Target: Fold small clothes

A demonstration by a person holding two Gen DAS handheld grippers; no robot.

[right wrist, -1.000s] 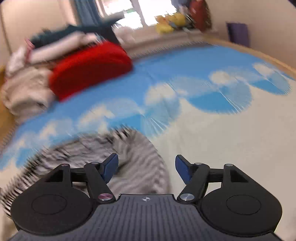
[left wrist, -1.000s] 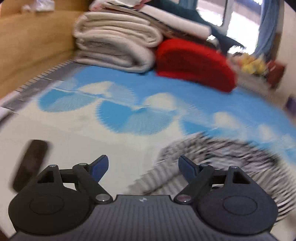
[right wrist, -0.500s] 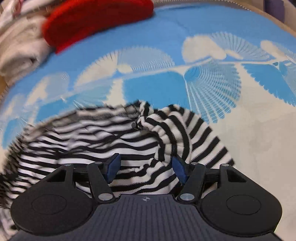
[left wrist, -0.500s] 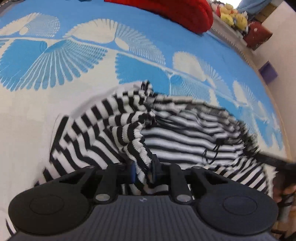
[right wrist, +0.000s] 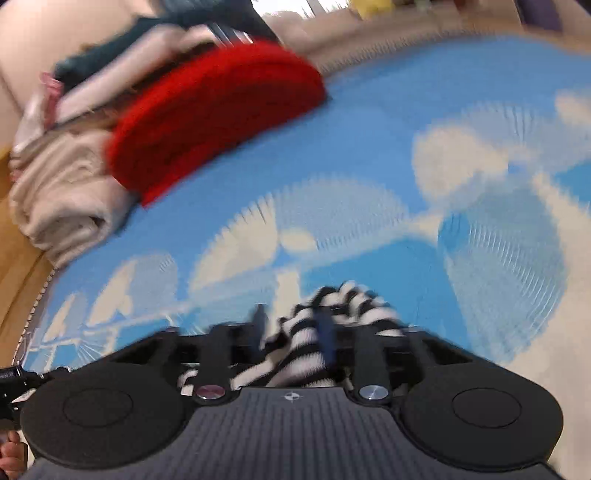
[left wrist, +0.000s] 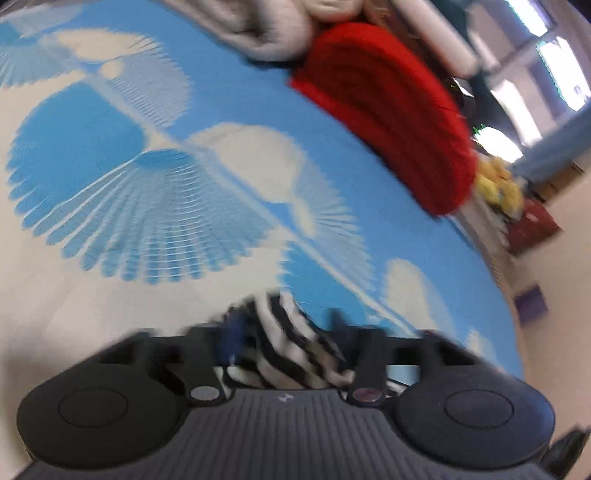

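Left tool (left wrist: 282, 338) clenched on striped garment (left wrist: 291, 347), right tool (right wrist: 293, 328) likewise (right wrist: 314, 347), garment mostly hidden, blurred red cushion (left wrist: 391, 110) behind.

Low in the frame, the right gripper (right wrist: 293, 328) pinches a bunched striped garment (right wrist: 314, 350); red fabric (right wrist: 214, 122) lies upper left, blurred.

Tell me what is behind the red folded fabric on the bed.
Behind the red folded fabric sits a pile of folded cream blankets and pale and dark teal bedding, with a bright window beyond. The red fabric covers the lower part of the pile.
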